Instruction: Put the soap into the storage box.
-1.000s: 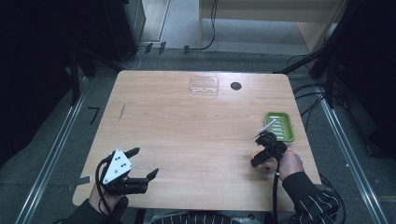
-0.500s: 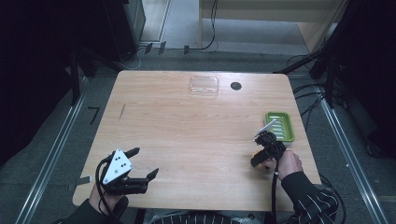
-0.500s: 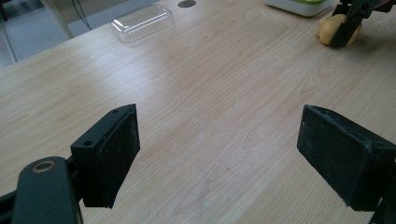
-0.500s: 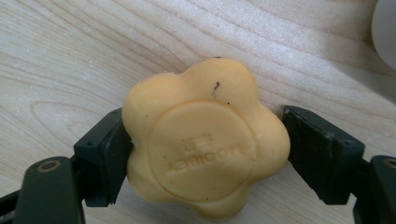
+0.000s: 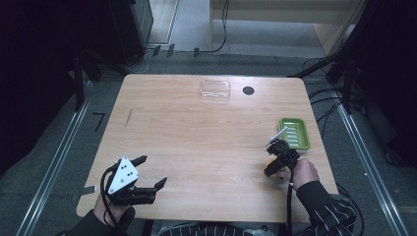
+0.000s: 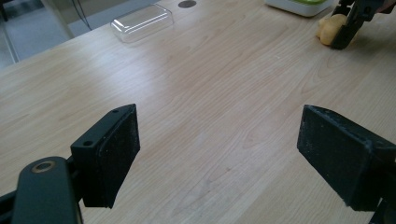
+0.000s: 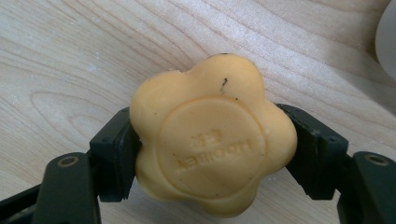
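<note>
**Right tongs clamped on the yellow soap near the table's right edge**

The right tongs (image 7: pixel 212 154) had just been closing, and their two black pads pressed on opposite sides of a flower-shaped yellow soap (image 7: pixel 212 135), which sat between them with its stamped round face turned up toward the right gripper view. The soap lay at the wooden table (image 5: pixel 206 142) surface; whether it rested on the wood or was lifted a little could not be told. In the high view the right tongs (image 5: pixel 273 147) stood close to the table's right edge, just beside the near end of a green soap dish (image 5: pixel 295 133), with the person's right hand (image 5: pixel 301 173) behind them.

The left tongs (image 5: pixel 152 172) were near the table's front-left corner, jaws spread wide with nothing between them. In the left gripper view the pads (image 6: pixel 122 149) stood far apart over bare wood, and the soap (image 6: pixel 330 29) showed far off against the other tongs.

A clear plastic lid (image 5: pixel 215 90) lay near the table's far edge, just beside a small dark round hole (image 5: pixel 248 90), both well apart from the soap.
</note>
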The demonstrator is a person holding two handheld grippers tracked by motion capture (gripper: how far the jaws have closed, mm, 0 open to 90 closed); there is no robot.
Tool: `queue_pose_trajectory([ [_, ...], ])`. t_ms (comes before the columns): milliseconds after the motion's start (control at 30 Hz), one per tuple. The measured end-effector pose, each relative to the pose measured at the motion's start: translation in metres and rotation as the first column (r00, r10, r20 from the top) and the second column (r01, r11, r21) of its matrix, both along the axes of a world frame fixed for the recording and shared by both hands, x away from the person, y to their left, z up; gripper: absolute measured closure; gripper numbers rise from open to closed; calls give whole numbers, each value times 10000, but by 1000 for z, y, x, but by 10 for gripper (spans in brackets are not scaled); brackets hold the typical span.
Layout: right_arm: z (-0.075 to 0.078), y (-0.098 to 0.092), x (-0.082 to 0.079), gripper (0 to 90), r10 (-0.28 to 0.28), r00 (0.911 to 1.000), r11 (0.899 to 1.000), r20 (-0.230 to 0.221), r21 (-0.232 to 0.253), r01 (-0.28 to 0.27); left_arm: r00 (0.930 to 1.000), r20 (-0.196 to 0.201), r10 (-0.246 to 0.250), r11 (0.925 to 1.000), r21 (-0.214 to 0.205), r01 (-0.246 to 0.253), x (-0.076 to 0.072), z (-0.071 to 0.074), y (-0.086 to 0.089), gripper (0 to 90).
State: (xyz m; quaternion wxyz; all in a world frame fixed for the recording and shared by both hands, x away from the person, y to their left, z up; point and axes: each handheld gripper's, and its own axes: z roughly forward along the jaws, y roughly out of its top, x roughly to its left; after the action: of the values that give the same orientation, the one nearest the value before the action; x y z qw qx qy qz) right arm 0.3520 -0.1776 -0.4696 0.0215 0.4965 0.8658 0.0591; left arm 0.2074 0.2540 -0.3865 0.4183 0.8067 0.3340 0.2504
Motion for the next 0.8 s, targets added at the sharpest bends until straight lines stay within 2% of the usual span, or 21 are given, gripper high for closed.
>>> queue_pose_trajectory([
  [233,1,-2,0,280,103,9999,9996,37,248,-104,10000,-2,0,10000,-10,0,0,0,0,136],
  [800,12,-8,-1,279,175,9988,9997,449,132,-181,10000,3,31,10000,-37,-31,0,0,1,136],
])
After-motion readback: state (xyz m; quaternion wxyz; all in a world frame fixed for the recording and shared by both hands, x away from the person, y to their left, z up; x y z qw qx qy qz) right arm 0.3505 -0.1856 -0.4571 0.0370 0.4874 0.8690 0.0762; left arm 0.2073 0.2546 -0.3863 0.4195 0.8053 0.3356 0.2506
